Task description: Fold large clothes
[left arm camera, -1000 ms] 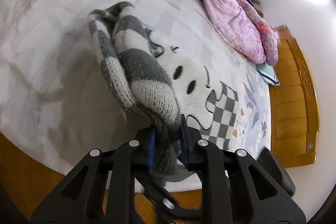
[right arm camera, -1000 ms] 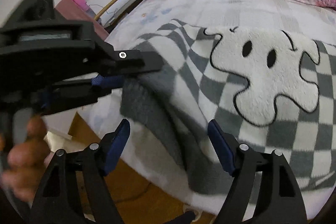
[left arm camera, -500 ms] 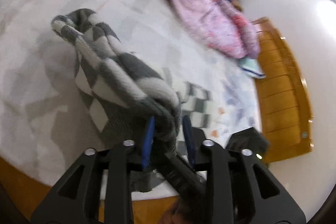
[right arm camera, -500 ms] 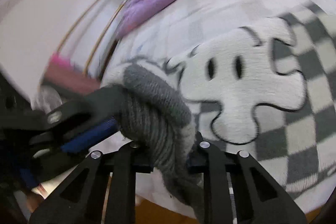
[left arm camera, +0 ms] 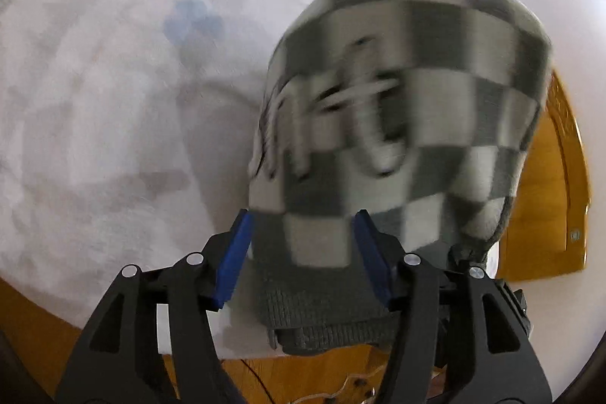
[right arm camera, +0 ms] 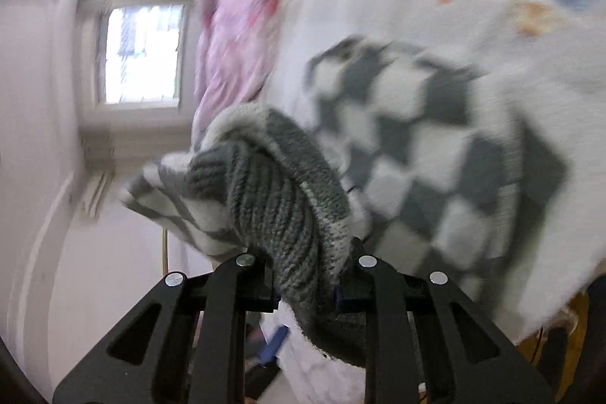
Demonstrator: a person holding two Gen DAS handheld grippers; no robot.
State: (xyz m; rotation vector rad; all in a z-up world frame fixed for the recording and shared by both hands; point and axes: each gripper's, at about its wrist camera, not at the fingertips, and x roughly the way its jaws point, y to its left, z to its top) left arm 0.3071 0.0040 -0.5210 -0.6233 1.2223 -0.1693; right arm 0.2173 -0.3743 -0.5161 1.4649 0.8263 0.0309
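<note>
The left gripper (left arm camera: 301,252) is opening, its blue pads (left arm camera: 233,260) standing clear of the checkered sweater (left arm camera: 409,124) whose ribbed hem is lying between them, over the bed's pale sheet (left arm camera: 94,101). The right gripper (right arm camera: 306,290) is clamping a bunched fold of the same sweater (right arm camera: 280,199), the rest draping blurred over the bed beside the pink quilt (right arm camera: 235,6).

Left jaws parting, right jaws clamped

The left gripper (left arm camera: 303,237) points steeply downward; its blue pads (left arm camera: 233,260) stand apart and are opening, with knit fabric between them but pressed by neither. The right gripper (right arm camera: 306,279) is rolled sideways, angled slightly downward, its jaws drawn nearly together and pinching a thick bunch of knit.
</note>
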